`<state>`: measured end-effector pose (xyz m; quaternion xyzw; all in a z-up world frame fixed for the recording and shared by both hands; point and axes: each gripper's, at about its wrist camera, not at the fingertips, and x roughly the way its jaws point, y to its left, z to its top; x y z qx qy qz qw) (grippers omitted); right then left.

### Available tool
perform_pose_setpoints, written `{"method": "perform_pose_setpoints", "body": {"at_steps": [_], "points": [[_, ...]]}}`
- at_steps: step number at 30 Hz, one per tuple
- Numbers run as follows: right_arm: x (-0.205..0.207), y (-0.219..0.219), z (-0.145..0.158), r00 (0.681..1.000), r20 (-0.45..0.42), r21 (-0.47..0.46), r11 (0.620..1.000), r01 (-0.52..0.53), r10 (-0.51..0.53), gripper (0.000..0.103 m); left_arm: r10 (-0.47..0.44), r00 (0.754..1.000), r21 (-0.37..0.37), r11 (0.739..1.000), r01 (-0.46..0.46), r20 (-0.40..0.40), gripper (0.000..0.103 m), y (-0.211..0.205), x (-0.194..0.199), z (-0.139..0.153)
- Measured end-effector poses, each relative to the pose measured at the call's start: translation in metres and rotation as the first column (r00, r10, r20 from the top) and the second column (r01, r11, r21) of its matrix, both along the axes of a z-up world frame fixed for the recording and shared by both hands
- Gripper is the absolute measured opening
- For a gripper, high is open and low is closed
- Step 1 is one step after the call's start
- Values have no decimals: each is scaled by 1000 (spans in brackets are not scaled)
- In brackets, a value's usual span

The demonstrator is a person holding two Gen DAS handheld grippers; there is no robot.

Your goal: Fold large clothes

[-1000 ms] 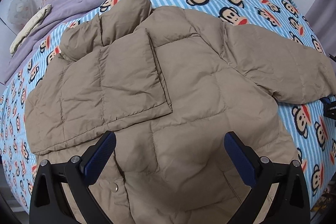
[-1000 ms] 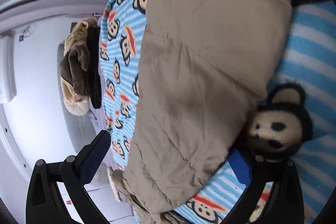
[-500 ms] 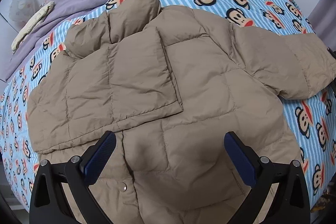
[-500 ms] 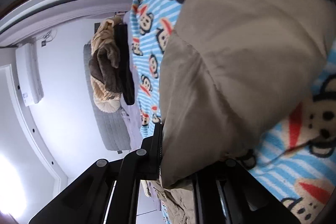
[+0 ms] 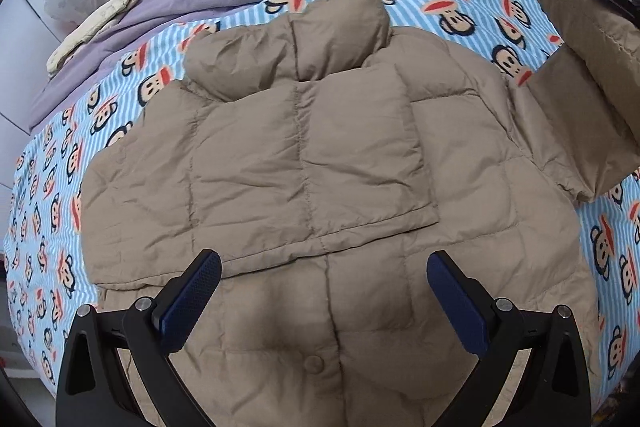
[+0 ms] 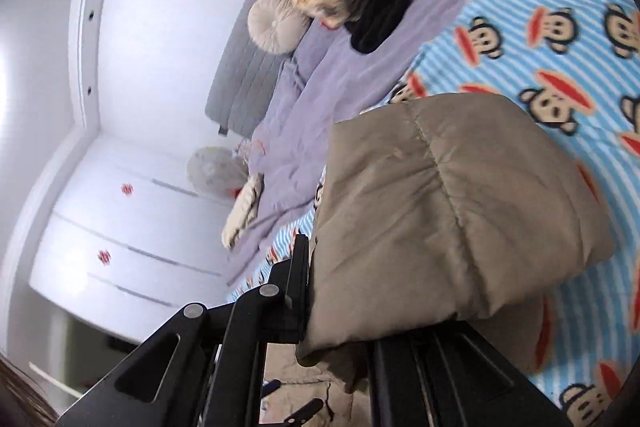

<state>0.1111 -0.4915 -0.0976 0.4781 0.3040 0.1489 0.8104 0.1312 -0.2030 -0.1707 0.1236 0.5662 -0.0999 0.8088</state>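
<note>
Tan quilted puffer jacket (image 5: pixel 320 187): light, soft, springy, slippery. Right gripper (image 6: pixel 340 327) pinches its 3 o'clock sleeve cuff (image 6: pixel 440 219); left gripper (image 5: pixel 324 303) wide, empty.

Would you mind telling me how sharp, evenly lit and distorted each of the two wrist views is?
Left wrist view: sharp, soft even light, a faint shadow on the jacket near the open left claw, fisheye bending the bed's edges. Right wrist view: motion-blurred, notably the monkey-print blanket, wall glare at far left, and tilted.
</note>
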Motion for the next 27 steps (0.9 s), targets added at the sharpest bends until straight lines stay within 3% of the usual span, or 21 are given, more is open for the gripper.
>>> {"method": "perform_pose_setpoints", "body": {"at_steps": [4,7,12,13,15,17,18,21,22,23,24,25,27], "points": [[39,81,-5,983,-43,-173,968,-181,176,9,57,998,9,998,-57,10,103,28,8,-2],[59,131,-24,956,-138,-247,925,-287,260,9,95,995,4,995,-95,9,103,48,13,-6],[70,163,-75,910,-329,-284,892,-351,253,9,141,990,-4,990,-141,-14,103,71,18,-14],[69,162,-84,897,-374,-274,896,-350,236,13,145,989,-10,989,-145,-16,103,75,19,-15],[61,152,-90,886,-416,-227,920,-320,206,33,155,988,-34,987,-155,-16,103,81,21,-15],[44,135,-78,910,-379,-169,955,-244,165,68,170,985,-84,982,-172,-22,103,89,25,-14],[36,125,-70,929,-350,-153,970,-187,124,70,180,983,-119,976,-182,-29,103,94,27,-13],[25,92,-60,945,-325,-122,992,-15,-25,69,220,974,-210,951,-226,-52,103,109,34,-11],[27,82,-61,941,-334,-113,993,24,-61,62,229,972,-232,944,-235,-53,103,114,36,-10],[30,76,-61,936,-342,-111,993,49,-84,35,236,970,-249,938,-242,-53,103,119,38,-9],[35,73,-61,931,-353,-124,991,57,-98,20,242,969,-265,932,-246,-52,103,123,39,-7],[40,73,-58,931,-351,-139,989,50,-97,12,244,968,-287,925,-249,-52,103,129,40,-5],[51,85,-42,953,-295,-180,984,11,-64,11,248,967,-354,901,-250,-53,103,142,42,-1]]}}
